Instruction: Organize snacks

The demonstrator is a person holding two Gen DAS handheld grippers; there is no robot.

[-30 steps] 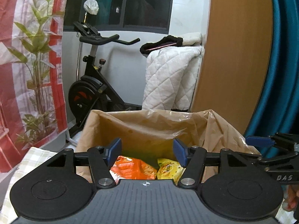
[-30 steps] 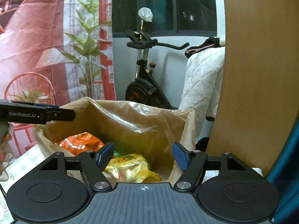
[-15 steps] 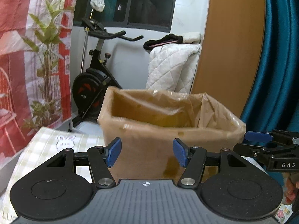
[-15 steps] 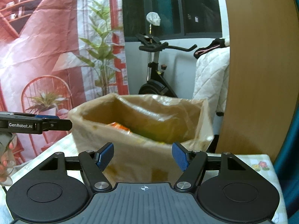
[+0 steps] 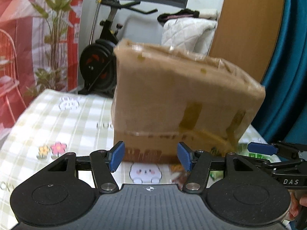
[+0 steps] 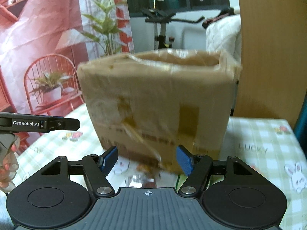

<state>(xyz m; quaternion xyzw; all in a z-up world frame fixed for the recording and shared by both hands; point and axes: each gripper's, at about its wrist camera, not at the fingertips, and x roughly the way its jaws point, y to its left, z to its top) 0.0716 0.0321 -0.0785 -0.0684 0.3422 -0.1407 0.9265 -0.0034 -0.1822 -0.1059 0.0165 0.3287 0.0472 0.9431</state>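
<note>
Now both claws empty, jaws spread wide. Left gripper point(image 5: 150, 159) and right gripper point(image 6: 147, 160) pulled back and dropped low, side by side, facing the near wall of the tall brown cardboard box lined with clear plastic point(image 5: 184, 99). A second ago both hovering over the box mouth, orange and yellow snack bags visible inside; now only the outer wall in sight, contents hidden. Reads as a drop finished and a return for the next item. Box standing on the green-and-white checked tablecloth point(image 5: 63, 118), near its far edge. Remaining snack packets point(image 6: 147, 174) lying on the cloth at the foot of the box, just ahead of the right fingertips: one brownish, one green-edged, blurred, count unclear. Likely next: right claw down onto the nearest packet. Frames motion-blurred, so positions approximate. Beyond the table: black exercise bike point(image 5: 103, 53), white quilted blanket point(image 5: 184, 30).
</note>
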